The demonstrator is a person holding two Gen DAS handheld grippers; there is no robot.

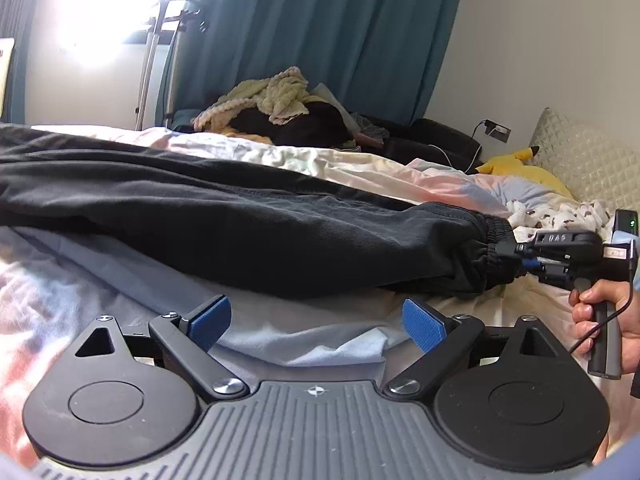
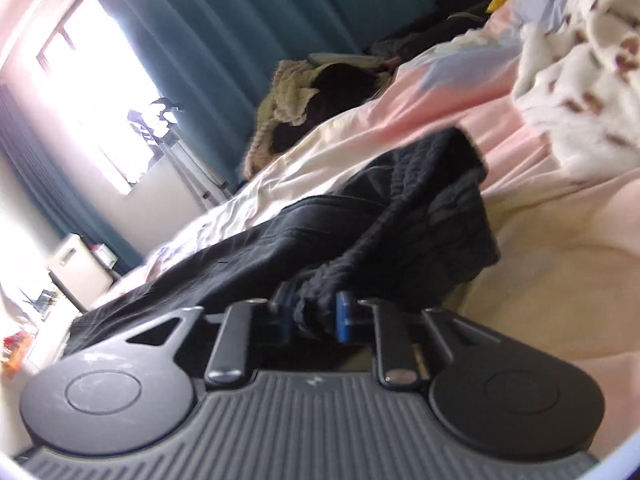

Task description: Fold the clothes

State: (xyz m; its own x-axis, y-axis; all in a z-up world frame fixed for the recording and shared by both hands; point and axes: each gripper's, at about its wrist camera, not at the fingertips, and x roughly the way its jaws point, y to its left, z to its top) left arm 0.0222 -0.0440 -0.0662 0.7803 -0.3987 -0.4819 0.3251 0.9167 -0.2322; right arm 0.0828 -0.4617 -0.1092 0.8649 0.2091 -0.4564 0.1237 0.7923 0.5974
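Black trousers (image 1: 200, 216) lie stretched across the bed, their elastic cuff (image 1: 488, 252) at the right. My right gripper (image 1: 520, 260) comes in from the right, held by a hand (image 1: 600, 320), and is shut on that cuff. In the right wrist view the bunched black cuff (image 2: 316, 300) sits pinched between the blue pads (image 2: 343, 316) of the right gripper (image 2: 314, 316). My left gripper (image 1: 316, 326) hovers low over the pale bedsheet in front of the trousers, open, with nothing between its blue pads (image 1: 210, 322).
The bed carries a pink, cream and light blue quilt (image 1: 360, 168). A heap of clothes with a beige knit (image 1: 276, 100) lies at the far side under teal curtains. A yellow plush toy (image 1: 516, 164), a patterned white cloth (image 1: 560, 212) and a quilted pillow (image 1: 580, 160) lie at the right.
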